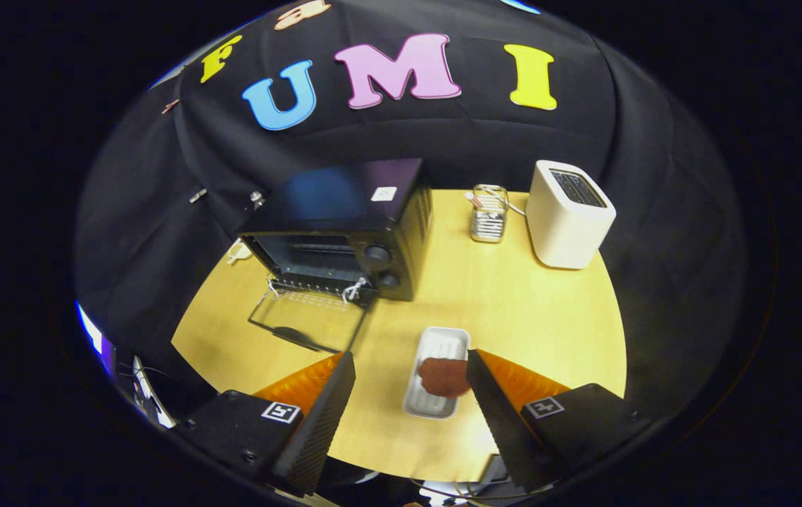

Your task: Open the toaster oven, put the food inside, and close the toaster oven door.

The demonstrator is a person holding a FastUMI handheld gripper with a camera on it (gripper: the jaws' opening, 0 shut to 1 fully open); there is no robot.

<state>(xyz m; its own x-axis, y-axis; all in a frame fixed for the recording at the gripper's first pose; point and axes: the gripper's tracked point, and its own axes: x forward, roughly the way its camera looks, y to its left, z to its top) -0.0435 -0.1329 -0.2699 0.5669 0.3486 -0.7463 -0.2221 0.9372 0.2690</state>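
One piece of food [444,377] on one tray [436,352] lies between the spread gripper [411,366] fingers (nearer the right); one toaster oven [344,232] stands open near the table's [513,296] back edge.

The gripper [411,366] hangs above the near edge of the desk [527,296], tilted downward, its two fingers spread wide apart and gripping nothing.

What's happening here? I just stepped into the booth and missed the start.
A person is working a handheld gripper above a wooden table. The toaster oven already has its door dropped open. The jaws are open and hold nothing, poised over a small white tray carrying a brown piece of food. The food is not yet in the oven. A white toaster and a wire rack stand behind.
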